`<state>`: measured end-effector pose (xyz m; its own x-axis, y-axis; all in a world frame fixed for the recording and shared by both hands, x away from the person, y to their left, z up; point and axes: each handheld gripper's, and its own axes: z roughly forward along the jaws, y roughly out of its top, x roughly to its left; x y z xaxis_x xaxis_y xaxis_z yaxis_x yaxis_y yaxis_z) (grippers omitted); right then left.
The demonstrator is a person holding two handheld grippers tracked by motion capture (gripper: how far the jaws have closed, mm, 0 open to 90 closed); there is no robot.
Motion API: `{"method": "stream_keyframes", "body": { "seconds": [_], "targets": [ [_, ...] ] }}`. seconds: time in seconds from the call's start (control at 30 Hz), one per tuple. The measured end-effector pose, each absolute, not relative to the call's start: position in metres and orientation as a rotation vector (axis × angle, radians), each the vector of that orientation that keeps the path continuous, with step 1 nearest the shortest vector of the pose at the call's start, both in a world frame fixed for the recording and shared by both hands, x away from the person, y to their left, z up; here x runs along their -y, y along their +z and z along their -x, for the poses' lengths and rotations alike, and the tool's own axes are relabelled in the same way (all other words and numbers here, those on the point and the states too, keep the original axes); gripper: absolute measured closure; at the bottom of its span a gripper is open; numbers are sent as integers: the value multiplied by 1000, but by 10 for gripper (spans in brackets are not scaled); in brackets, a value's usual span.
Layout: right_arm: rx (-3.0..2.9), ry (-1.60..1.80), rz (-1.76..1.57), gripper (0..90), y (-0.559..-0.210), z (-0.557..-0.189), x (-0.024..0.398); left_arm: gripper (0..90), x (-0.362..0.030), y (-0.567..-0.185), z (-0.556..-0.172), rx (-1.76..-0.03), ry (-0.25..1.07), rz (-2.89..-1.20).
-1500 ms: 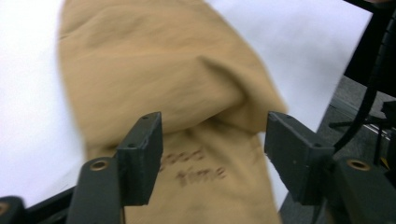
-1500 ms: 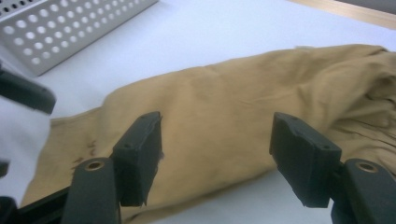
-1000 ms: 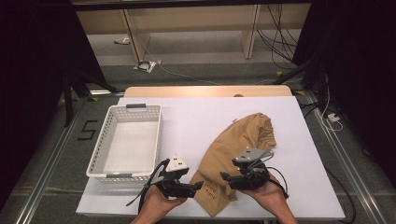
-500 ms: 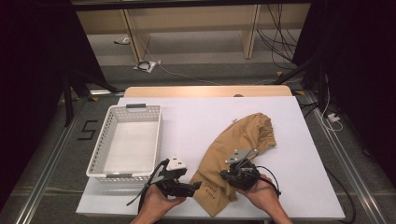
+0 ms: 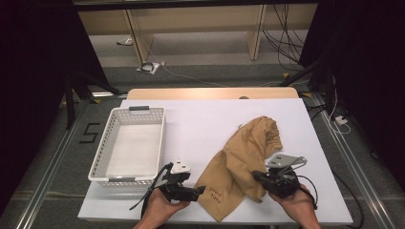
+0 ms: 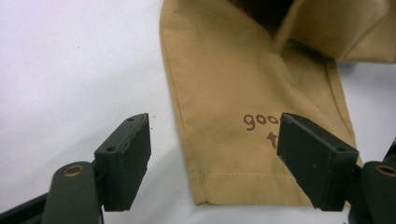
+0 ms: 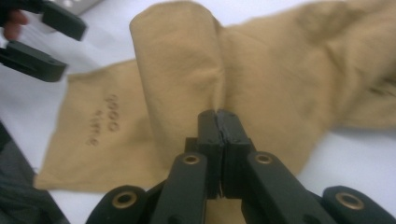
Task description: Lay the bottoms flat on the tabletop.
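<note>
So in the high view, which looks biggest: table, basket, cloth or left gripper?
1. Table
2. Basket and cloth: they look about alike, so I won't rank them.
3. Left gripper, nearest the camera yet smallest.

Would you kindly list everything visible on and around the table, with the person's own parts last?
garment: one, tan, brown lettering near its hem, crumpled on the table's right half
basket: one, white, perforated, on the table's left half
table: one, white top
cables: several, dark, on the floor behind the table
left gripper: one, black, jaws open over the garment's hem
right gripper: one, black, jaws closed, pinching a fold of the garment
hands: two, at the near edge
</note>
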<state>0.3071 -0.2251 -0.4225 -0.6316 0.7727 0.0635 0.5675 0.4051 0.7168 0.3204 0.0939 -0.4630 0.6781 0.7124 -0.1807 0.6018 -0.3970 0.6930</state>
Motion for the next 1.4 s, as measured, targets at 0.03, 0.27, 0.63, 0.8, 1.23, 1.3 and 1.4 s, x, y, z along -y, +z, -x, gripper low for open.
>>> {"method": "stream_keyframes", "body": {
  "seconds": [0.03,0.27,0.63,0.8,1.23,1.3,1.4],
  "targets": [
    [-2373,1053,-1190,893,-424,-306,231,258,-94,-464,-321,-1007,183,-2127],
    [-2311,988,-1297,892,-434,-298,261,261,-91,-472,-323,-1021,173,-2148],
    [-2244,867,-1411,889,-445,-299,292,267,-88,-482,-326,-1032,163,-2181],
    [-2234,776,-1427,886,-450,-302,299,267,-84,-485,-326,-1033,158,-2204],
    [-2187,891,-1418,552,-428,-303,300,293,-80,-484,-323,-1019,148,-2220],
    [-2176,943,-1397,510,-418,-302,297,323,-78,-484,-323,-1017,154,-2222],
    [-2173,969,-1370,471,-411,-305,289,464,-77,-484,-321,-1010,164,-2232]
  ]
}}
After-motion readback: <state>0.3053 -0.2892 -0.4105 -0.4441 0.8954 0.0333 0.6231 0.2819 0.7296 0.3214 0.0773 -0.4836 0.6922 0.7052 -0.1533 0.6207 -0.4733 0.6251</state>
